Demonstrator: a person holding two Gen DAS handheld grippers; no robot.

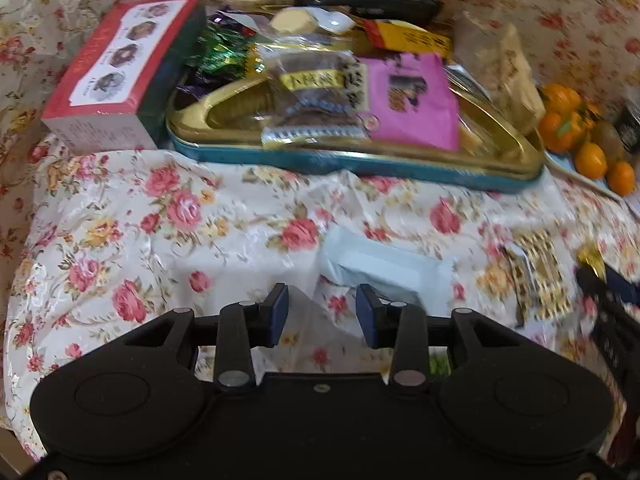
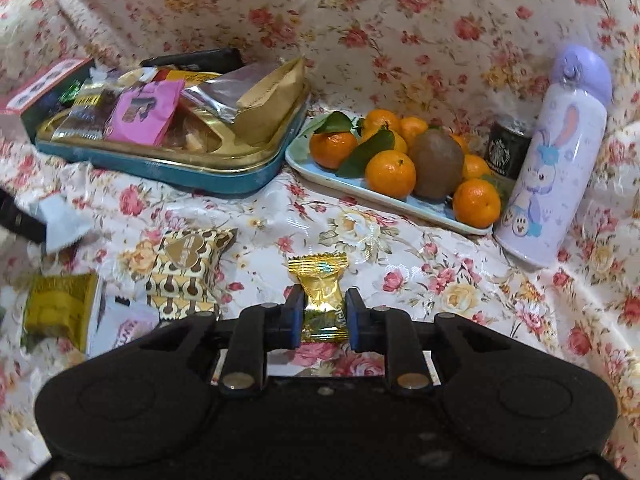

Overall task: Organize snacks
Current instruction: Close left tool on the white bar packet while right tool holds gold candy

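Both jaws of the right gripper (image 2: 322,312) pinch the gold foil-wrapped candy (image 2: 321,296); lift straight, carry to the blue-rimmed gold tin tray (image 2: 224,174); the left gripper (image 1: 322,312) stands half-open, empty.

Open cloth in front, clutter behind and to the left

Bare floral tablecloth (image 2: 420,280) lies ahead of the right tool (image 2: 322,312); the heaped blue tin (image 2: 192,172), fruit tray (image 2: 360,188) and leaning purple bottle (image 2: 556,160) block the back, 2 packets (image 2: 188,268) crowd the left.

R gripper (image 2: 323,312) clamped on gold candy (image 2: 322,298); snack tin (image 2: 224,172) back-left, fruit plate (image 2: 360,188) beside it.
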